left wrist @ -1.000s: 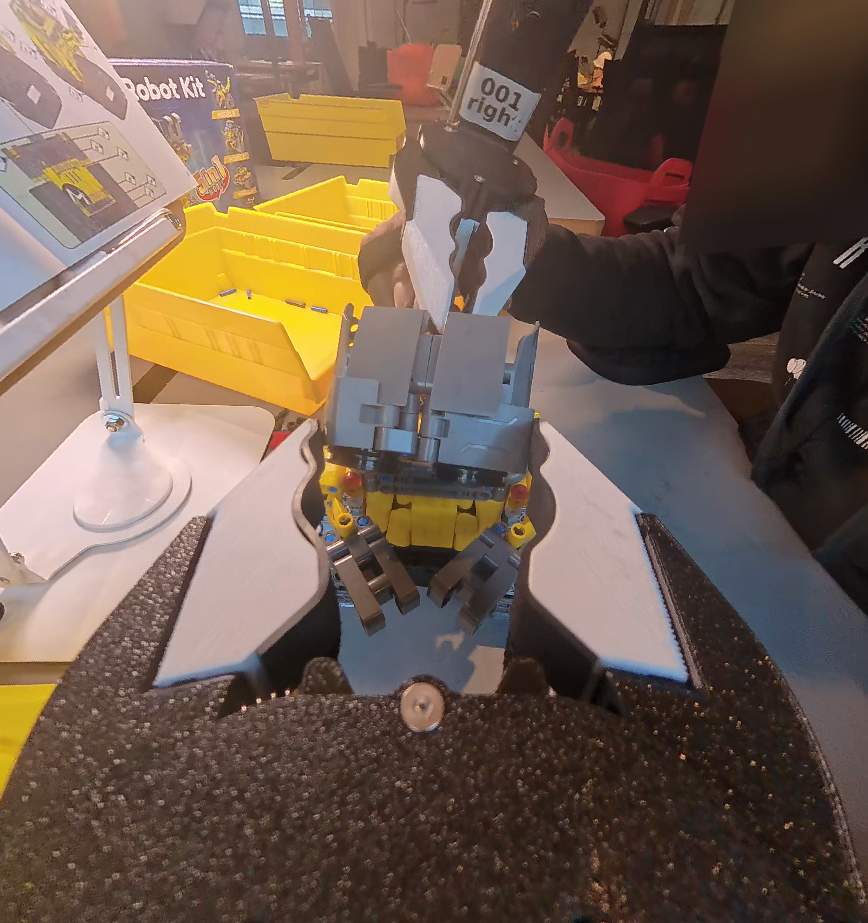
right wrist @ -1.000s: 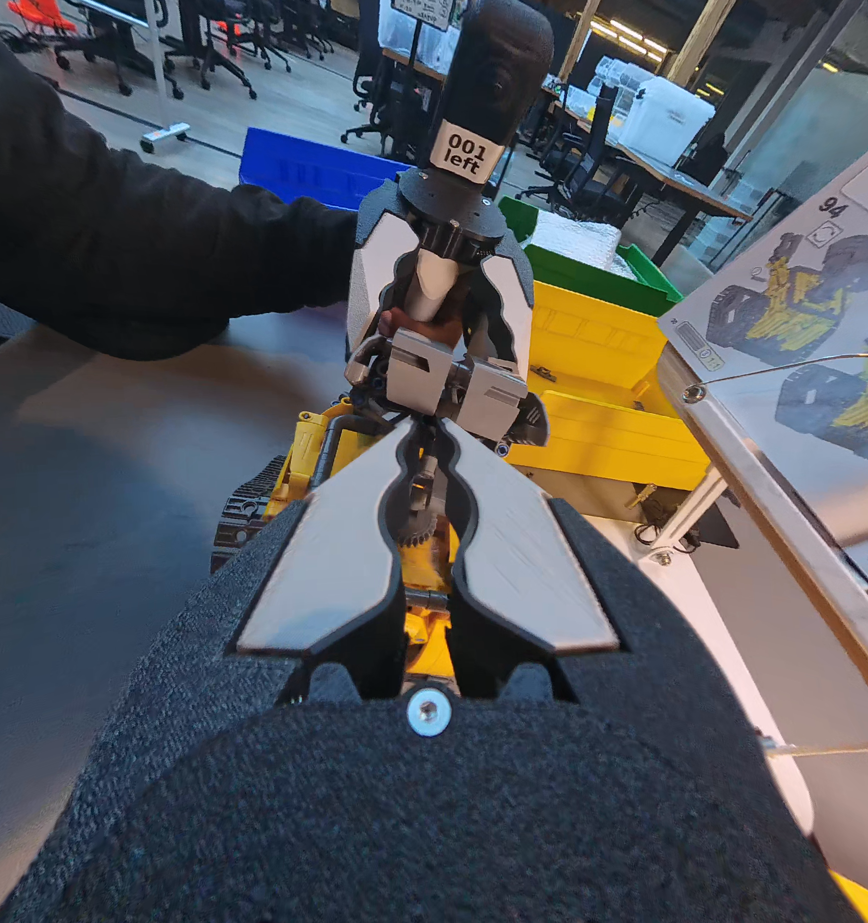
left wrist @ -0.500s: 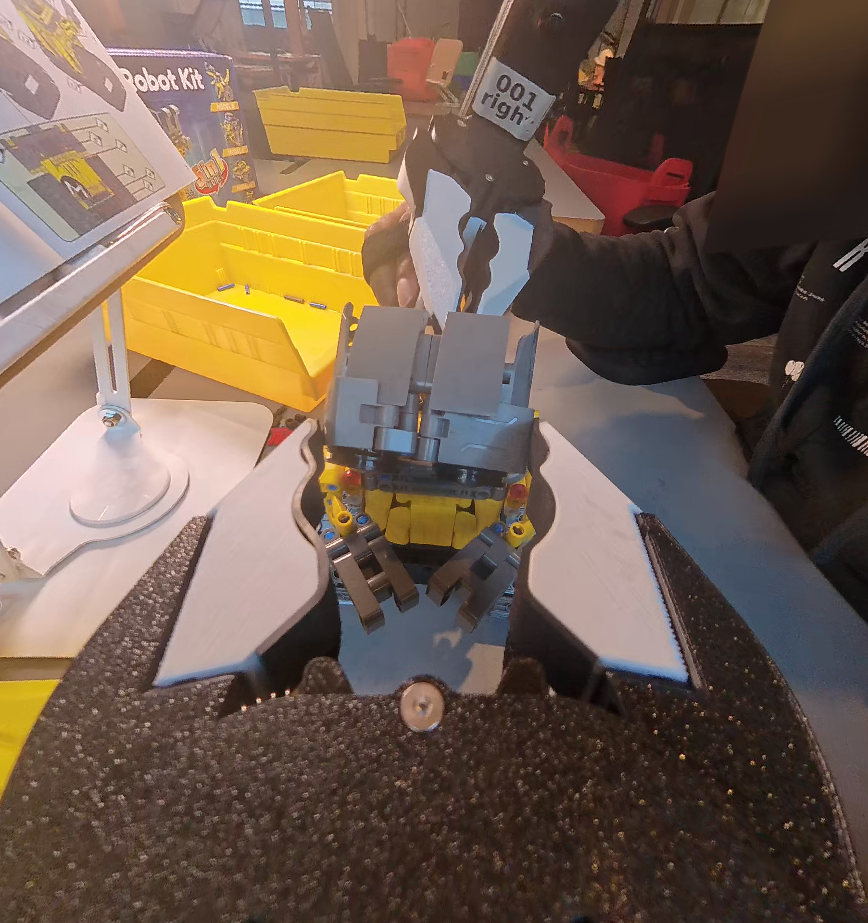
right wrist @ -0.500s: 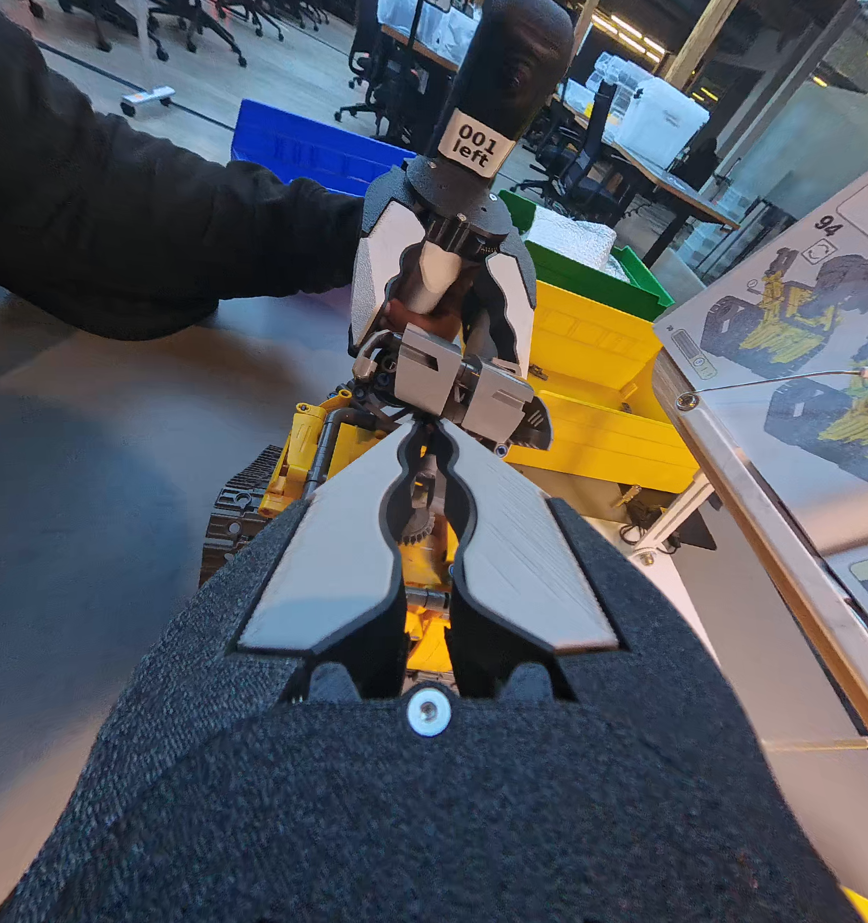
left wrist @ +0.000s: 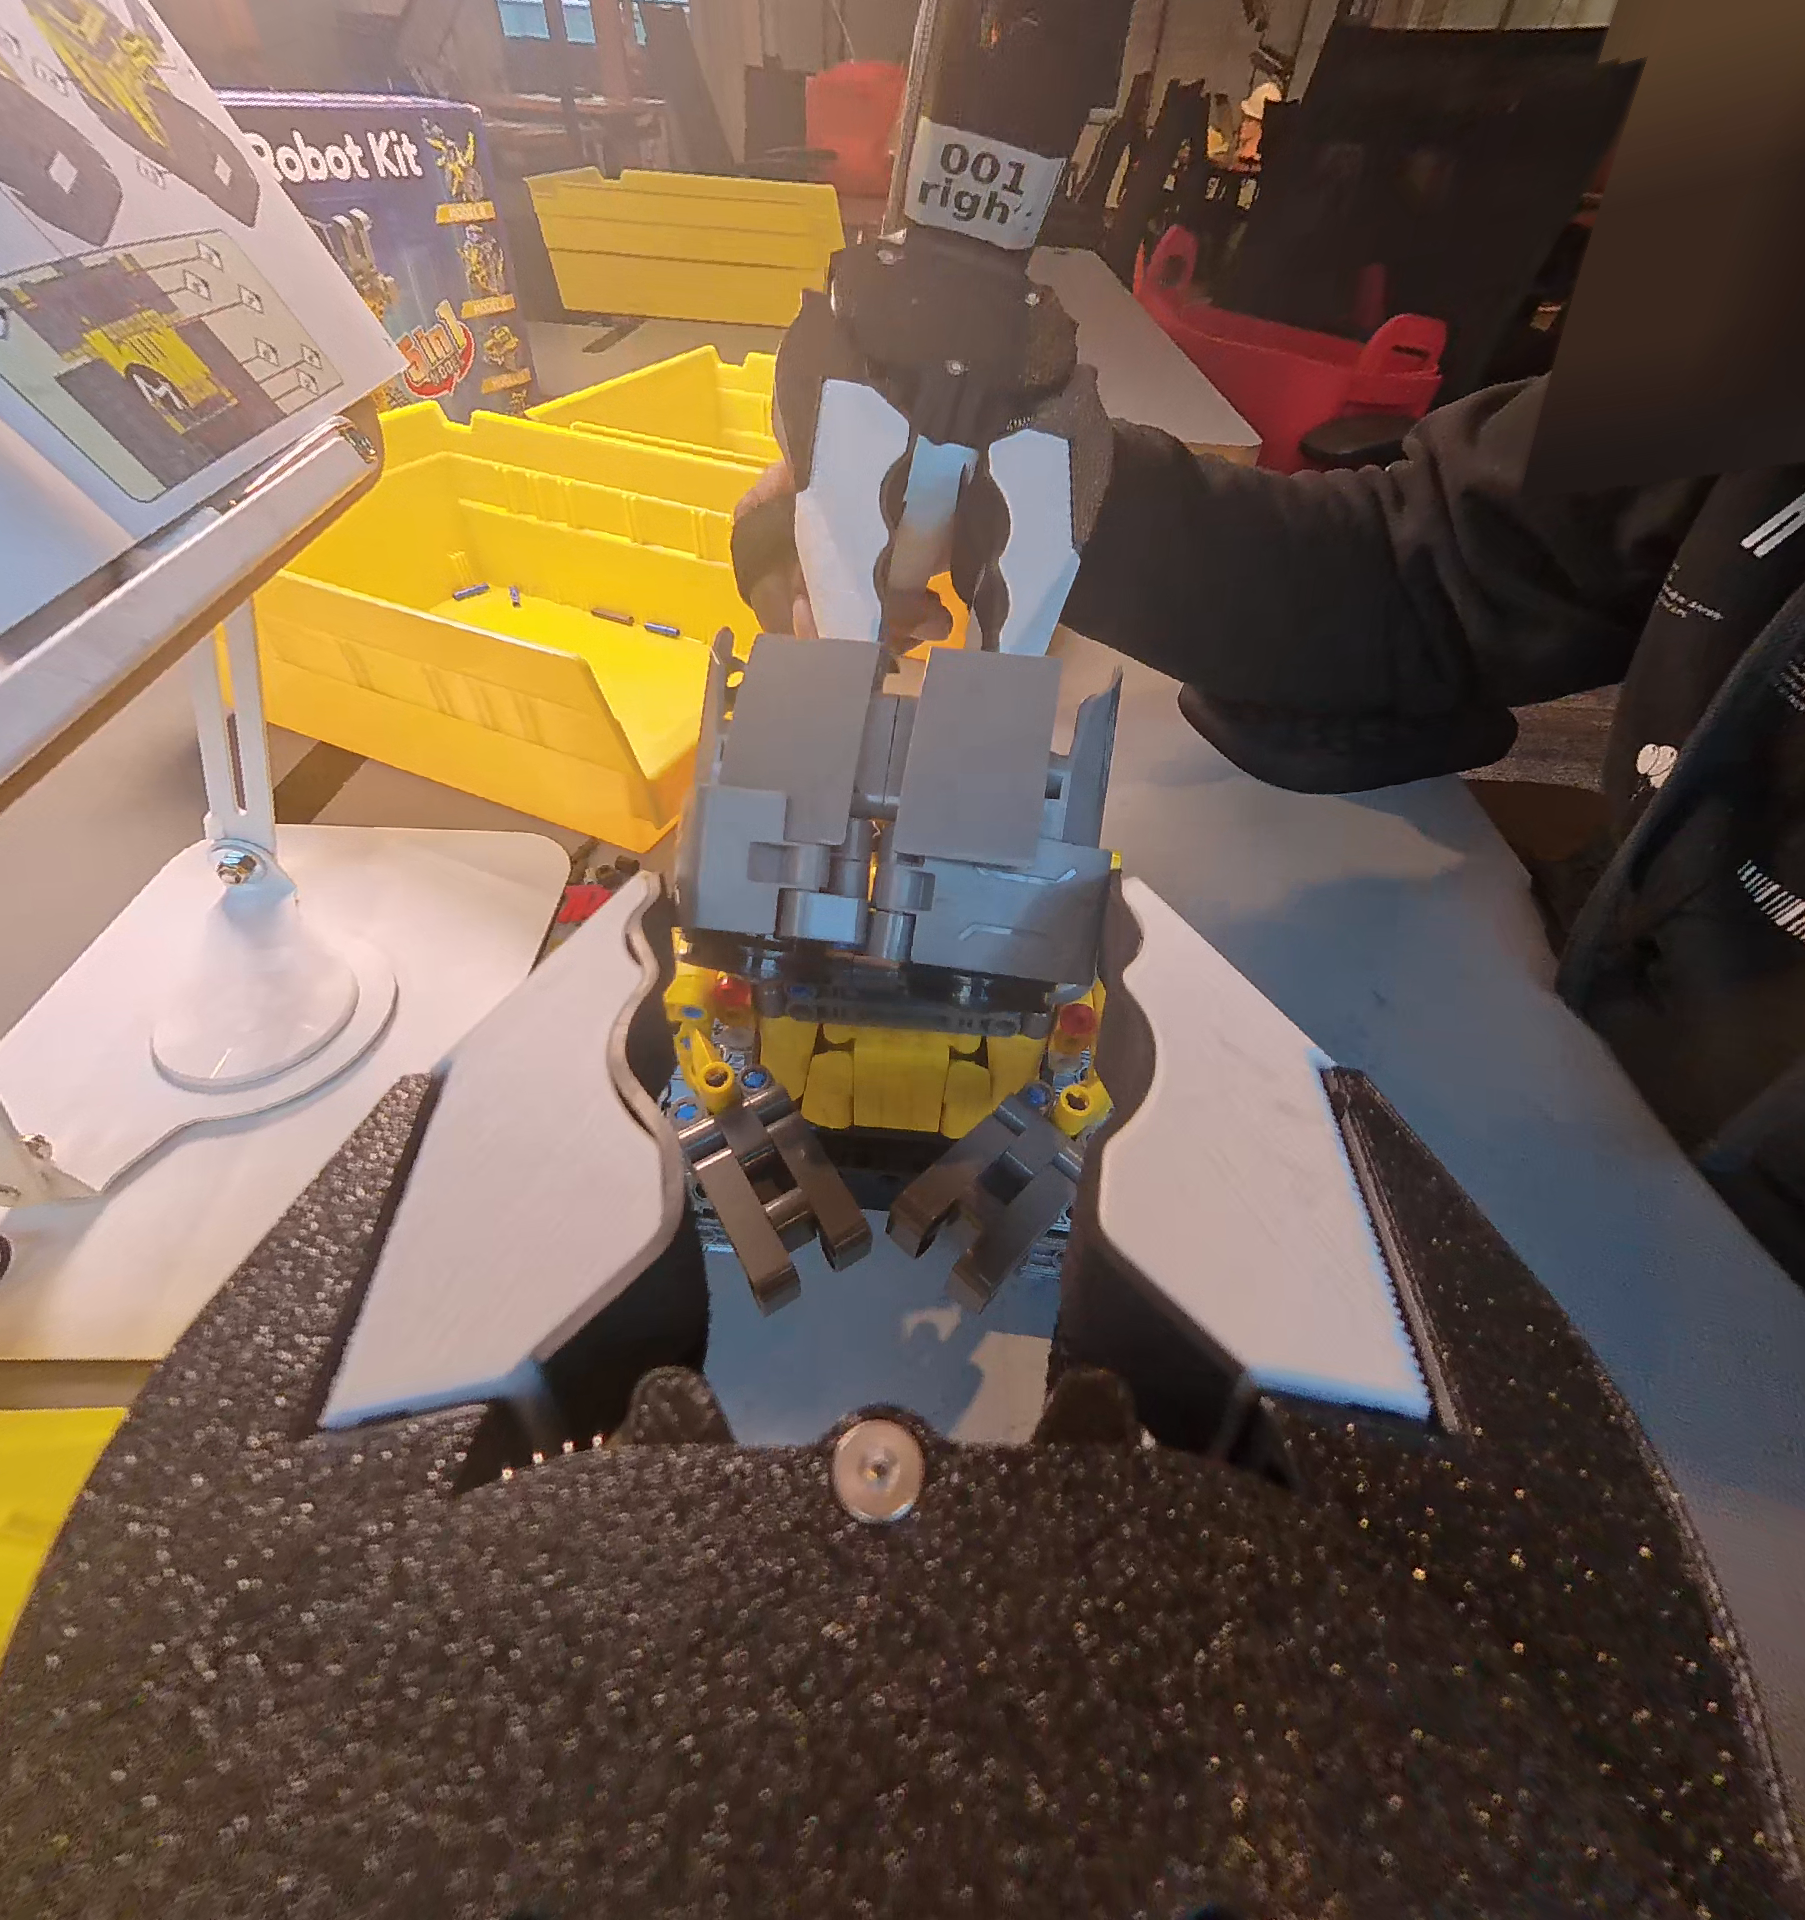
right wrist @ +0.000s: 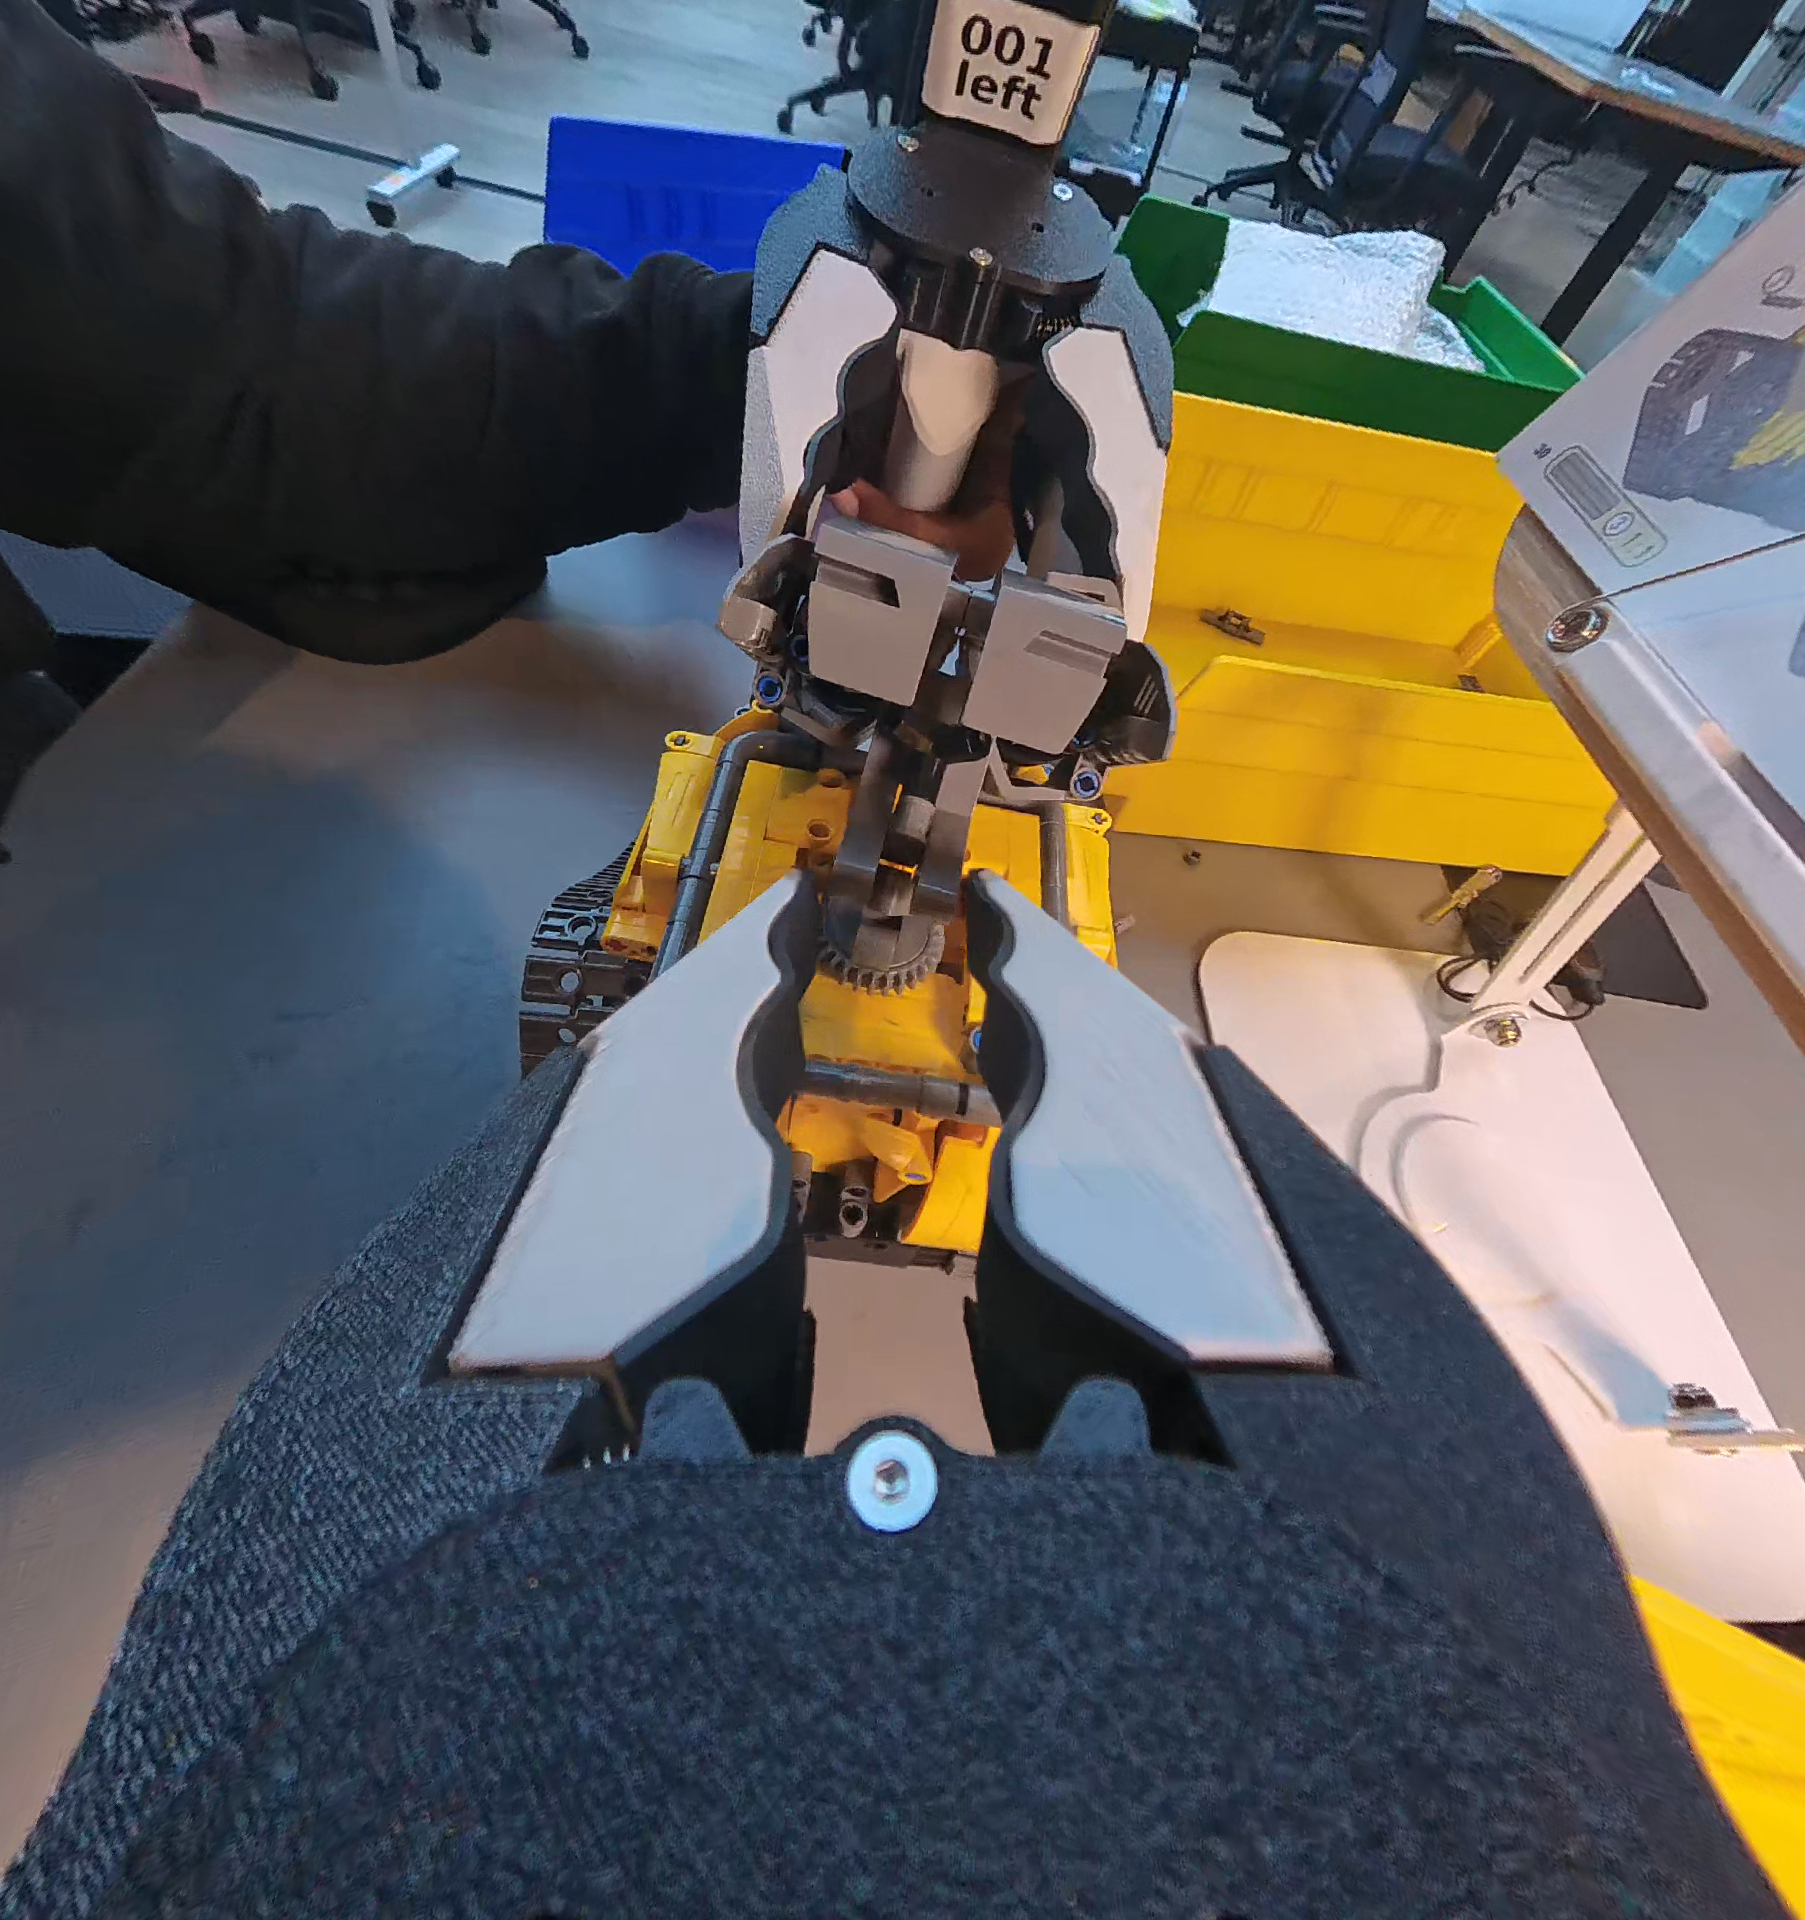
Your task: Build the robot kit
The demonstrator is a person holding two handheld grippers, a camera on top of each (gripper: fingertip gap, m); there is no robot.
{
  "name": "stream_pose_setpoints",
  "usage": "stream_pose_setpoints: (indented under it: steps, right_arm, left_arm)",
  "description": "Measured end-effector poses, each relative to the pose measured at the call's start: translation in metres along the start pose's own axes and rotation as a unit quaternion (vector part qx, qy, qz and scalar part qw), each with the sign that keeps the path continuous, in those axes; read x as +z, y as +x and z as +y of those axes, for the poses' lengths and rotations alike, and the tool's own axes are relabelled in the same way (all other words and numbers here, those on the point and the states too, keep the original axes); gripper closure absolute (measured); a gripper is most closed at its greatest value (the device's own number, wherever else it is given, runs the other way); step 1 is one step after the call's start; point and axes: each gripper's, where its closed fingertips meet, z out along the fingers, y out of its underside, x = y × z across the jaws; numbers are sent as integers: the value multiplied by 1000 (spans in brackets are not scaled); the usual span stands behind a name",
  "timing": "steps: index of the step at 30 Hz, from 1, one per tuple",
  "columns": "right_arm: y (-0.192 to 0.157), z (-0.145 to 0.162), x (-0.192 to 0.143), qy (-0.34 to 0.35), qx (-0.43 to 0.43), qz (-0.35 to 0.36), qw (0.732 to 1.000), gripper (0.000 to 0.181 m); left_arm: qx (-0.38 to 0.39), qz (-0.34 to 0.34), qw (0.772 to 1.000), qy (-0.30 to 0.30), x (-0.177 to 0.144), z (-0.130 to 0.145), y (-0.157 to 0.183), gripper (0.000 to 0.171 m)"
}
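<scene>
A yellow and grey brick-built tracked model point(left wrist: 877, 1081) stands on the grey table point(left wrist: 1345, 935). My left gripper point(left wrist: 887, 914) is shut on its front, one finger on each side, just below the raised grey bucket point(left wrist: 877, 790). In the right wrist view this gripper point(right wrist: 945, 597) clasps the bucket point(right wrist: 960, 634) from the far side. My right gripper point(right wrist: 887, 883) is open at the back of the model point(right wrist: 877, 1029). Its fingertips stand on either side of the grey arm and gear point(right wrist: 882, 935); I cannot tell if they touch. It also shows in the left wrist view point(left wrist: 939, 644), behind the bucket.
Yellow bins point(left wrist: 482, 665) stand close behind the model. A white stand point(left wrist: 254, 997) holding an instruction booklet point(left wrist: 129, 260) is beside it. A blue box point(left wrist: 389, 208), a red tub point(left wrist: 1293, 364), a green bin point(right wrist: 1345, 364) and a blue bin point(right wrist: 669, 197) lie farther off. Dark sleeves reach in. Spacing between my two grippers at the tips: around 6 centimetres.
My right gripper has opened: its fingertips were nearly together at the grey arm and now stand apart. It has also shifted slightly. My left gripper keeps its hold on the model.
</scene>
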Motion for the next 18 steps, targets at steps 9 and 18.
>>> stream_pose_setpoints:
  steps: [9, 18]
  right_arm:
    - [0, 4, 5, -6, 23, -6, 1000, 156]
    - [-1, 6, 6, 12, 43, -20, 999, 156]
  left_arm:
    - [3, -3, 1000, -1, 1, 0, 0, 90]
    - [14, -12, 1000, 0, 0, -7, 1, 91]
